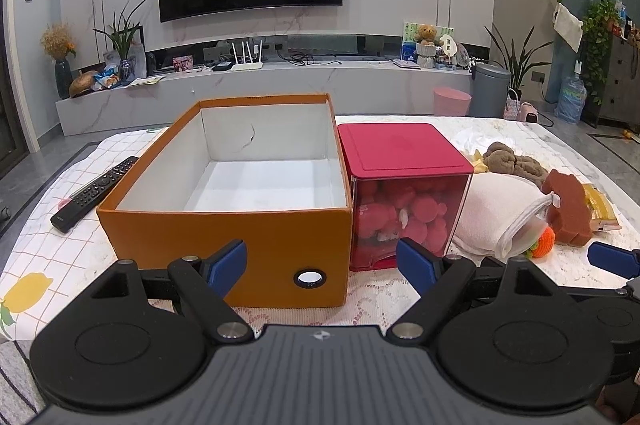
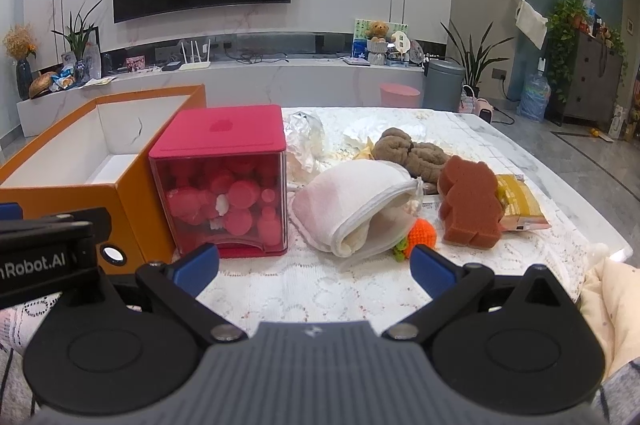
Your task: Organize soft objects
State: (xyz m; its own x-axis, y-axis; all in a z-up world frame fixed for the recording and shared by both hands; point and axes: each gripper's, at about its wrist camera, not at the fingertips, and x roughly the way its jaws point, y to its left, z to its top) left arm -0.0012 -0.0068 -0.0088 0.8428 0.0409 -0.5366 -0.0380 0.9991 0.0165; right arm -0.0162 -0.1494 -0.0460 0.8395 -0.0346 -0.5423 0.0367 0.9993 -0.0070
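**Both claws spread wide before the boxes and soft toys**

Nearest the right wrist camera, the right claw [image 2: 314, 267] hangs released, its blue fingers [image 2: 434, 271] far apart, gripping and touching nothing. At its 12 o'clock lies the white cloth pouch [image 2: 352, 209]; the orange knitted toy [image 2: 423, 232] sits just beside the finger at 1 o'clock, with the brown sponge bear [image 2: 470, 209] beyond it and the brown plush [image 2: 412, 153] farther back.

Equally released and empty, the left claw [image 1: 322, 267] faces the open orange box [image 1: 224, 237] at 11 o'clock, which touches the red-lidded box [image 1: 404, 155] at 1 o'clock. From there the pouch lies at 2 o'clock.
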